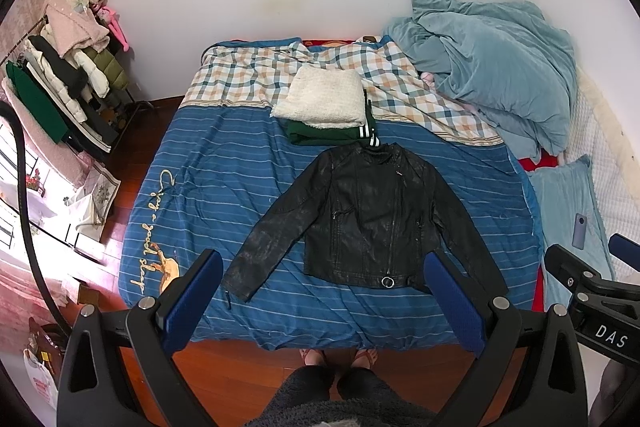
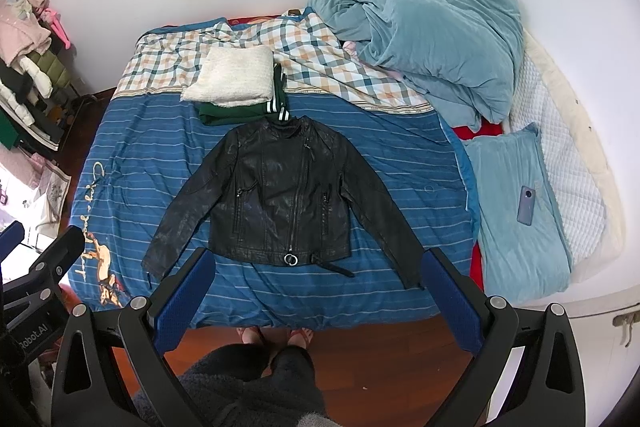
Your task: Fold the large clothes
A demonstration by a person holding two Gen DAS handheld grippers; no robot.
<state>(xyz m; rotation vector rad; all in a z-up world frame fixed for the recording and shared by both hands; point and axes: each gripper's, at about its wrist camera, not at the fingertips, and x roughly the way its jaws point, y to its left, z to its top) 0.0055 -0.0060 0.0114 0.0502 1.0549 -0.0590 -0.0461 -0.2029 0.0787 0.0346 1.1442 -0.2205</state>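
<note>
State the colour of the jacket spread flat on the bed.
Black, with a silver zip ring; the jacket shows best in the right wrist view.

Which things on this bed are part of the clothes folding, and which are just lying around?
Part of the job:
black jacket, spread flat, unfolded
folded stack: white fleece on green garment
left gripper, right gripper, both open

Lying about:
phone on blue pillow
crumpled blue duvet
clothes rack

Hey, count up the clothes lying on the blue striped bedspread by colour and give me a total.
Black: 1, the jacket, spread flat and unfolded
White: 1, the fuzzy garment, folded, top of the stack
Green: 1, the striped-cuff garment, folded, under the white one
Total: 3
</note>
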